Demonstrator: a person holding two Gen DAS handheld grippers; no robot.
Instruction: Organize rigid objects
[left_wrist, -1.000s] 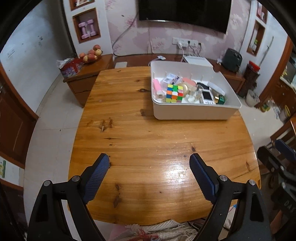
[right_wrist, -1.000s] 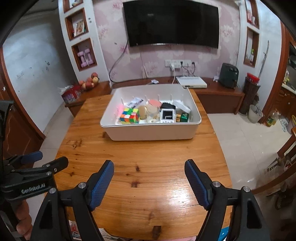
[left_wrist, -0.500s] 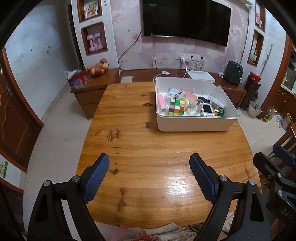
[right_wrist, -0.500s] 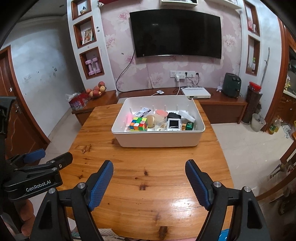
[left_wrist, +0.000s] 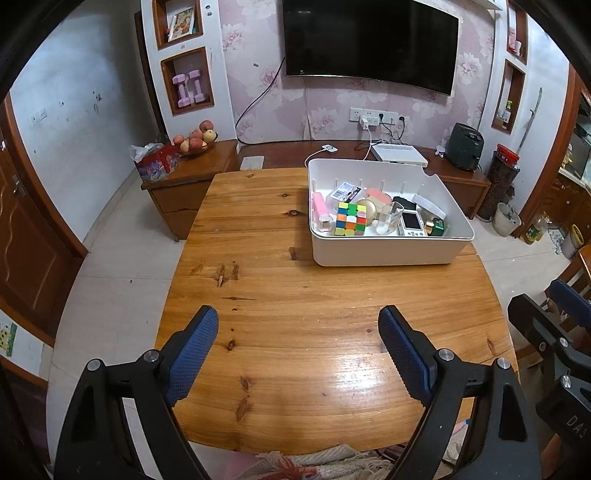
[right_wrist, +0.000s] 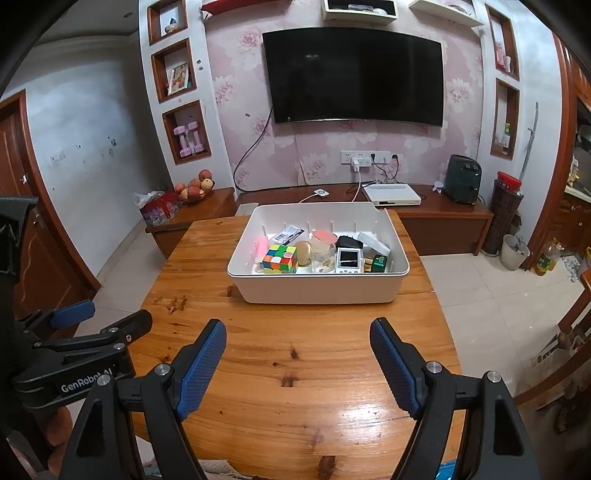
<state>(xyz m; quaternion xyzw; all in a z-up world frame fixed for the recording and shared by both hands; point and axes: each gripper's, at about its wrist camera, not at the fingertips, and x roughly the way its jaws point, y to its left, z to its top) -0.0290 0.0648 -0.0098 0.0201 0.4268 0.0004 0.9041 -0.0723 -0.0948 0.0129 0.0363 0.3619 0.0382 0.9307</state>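
While tongs (right_wrist: 297, 330) gape, bin (right_wrist: 317, 286) ahead, apart

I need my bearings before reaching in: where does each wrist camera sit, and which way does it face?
Left wrist: rides the left gripper, angled down over the table; its open fingers show, right gripper's edge at right.
Right wrist: rides the right gripper, facing the bin squarely; open fingers show, left gripper at left.
Shared: bin, Rubik's cube, TV.
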